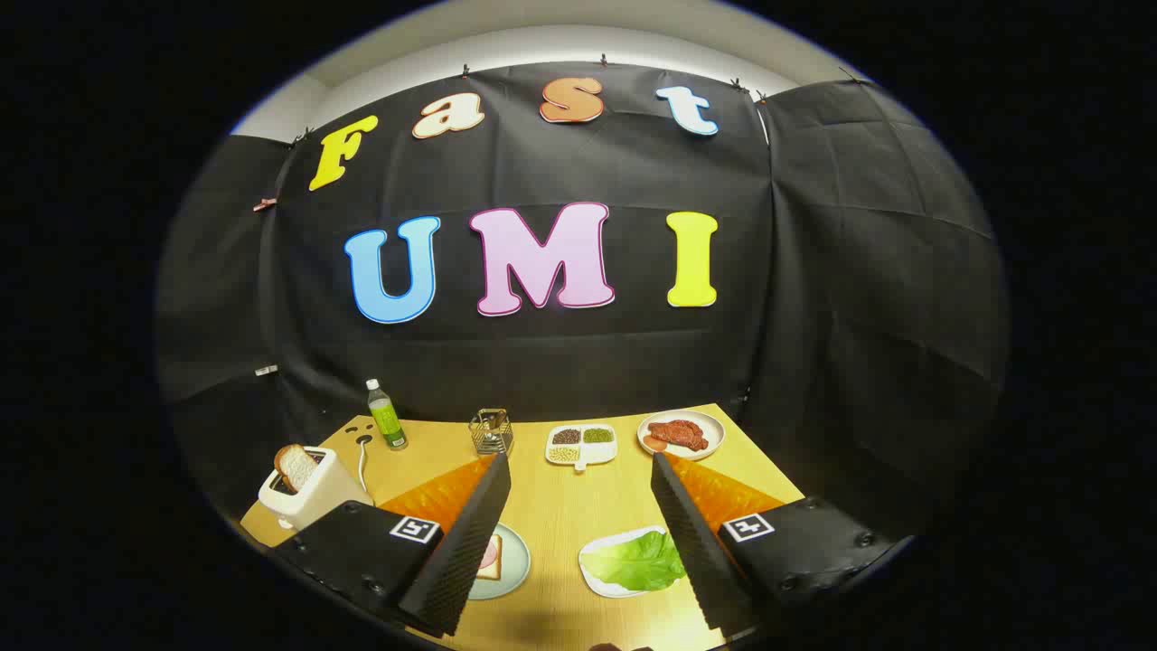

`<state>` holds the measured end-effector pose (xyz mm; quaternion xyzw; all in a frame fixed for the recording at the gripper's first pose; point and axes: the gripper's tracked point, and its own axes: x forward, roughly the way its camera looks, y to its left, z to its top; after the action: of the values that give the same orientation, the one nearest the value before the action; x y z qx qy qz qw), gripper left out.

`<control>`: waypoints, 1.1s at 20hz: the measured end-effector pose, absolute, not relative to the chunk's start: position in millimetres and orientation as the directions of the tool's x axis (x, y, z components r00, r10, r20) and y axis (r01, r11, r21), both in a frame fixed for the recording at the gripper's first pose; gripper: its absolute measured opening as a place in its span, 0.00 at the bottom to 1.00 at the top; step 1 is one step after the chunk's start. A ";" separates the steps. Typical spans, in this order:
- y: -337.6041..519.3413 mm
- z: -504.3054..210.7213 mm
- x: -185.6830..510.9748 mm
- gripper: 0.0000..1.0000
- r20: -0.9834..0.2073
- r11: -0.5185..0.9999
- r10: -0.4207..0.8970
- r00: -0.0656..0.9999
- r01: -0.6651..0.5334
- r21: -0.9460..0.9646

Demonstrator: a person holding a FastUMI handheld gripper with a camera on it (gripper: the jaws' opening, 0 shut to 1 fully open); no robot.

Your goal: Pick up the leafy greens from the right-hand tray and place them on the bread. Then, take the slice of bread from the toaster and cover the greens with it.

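Gripper high over the table, fingers wide apart, leafy greens between them, nothing held.

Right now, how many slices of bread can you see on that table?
2. One slice stands in the toaster at the table's left. Another bread slice lies on a plate, partly hidden behind the open gripper's left finger. More could be hidden there.

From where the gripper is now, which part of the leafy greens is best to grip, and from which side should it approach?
Probably the raised, crinkled middle of the leafy greens, approached from above. They lie flat on a shallow white tray, so a side approach would meet its rim. The gripper is open, holding nothing, the greens against its right finger.
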<state>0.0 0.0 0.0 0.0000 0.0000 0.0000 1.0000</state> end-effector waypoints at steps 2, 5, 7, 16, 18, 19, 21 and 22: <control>0.8 -2.4 2.2 0.97 -0.007 1.000 0.003 1.000 -0.003 0.000; 2.6 -5.6 4.5 0.98 -0.016 1.000 0.008 1.000 -0.008 0.002; 3.6 -7.6 5.1 0.98 -0.022 1.000 0.010 1.000 -0.010 0.002; 3.4 -14.8 7.6 0.98 -0.042 1.000 0.016 0.999 -0.016 0.007; 1.1 -16.1 8.3 0.98 -0.045 1.000 0.014 0.999 -0.013 0.007; -0.3 -16.7 9.6 0.98 -0.050 1.000 0.015 0.999 -0.015 0.005; -6.0 -20.1 12.4 0.98 -0.062 1.000 0.005 0.998 -0.006 -0.010; -9.0 -21.0 13.7 0.99 -0.066 1.000 0.006 0.998 -0.006 -0.008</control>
<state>13.7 -9.0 -21.0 -0.0042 0.0331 0.0031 0.9994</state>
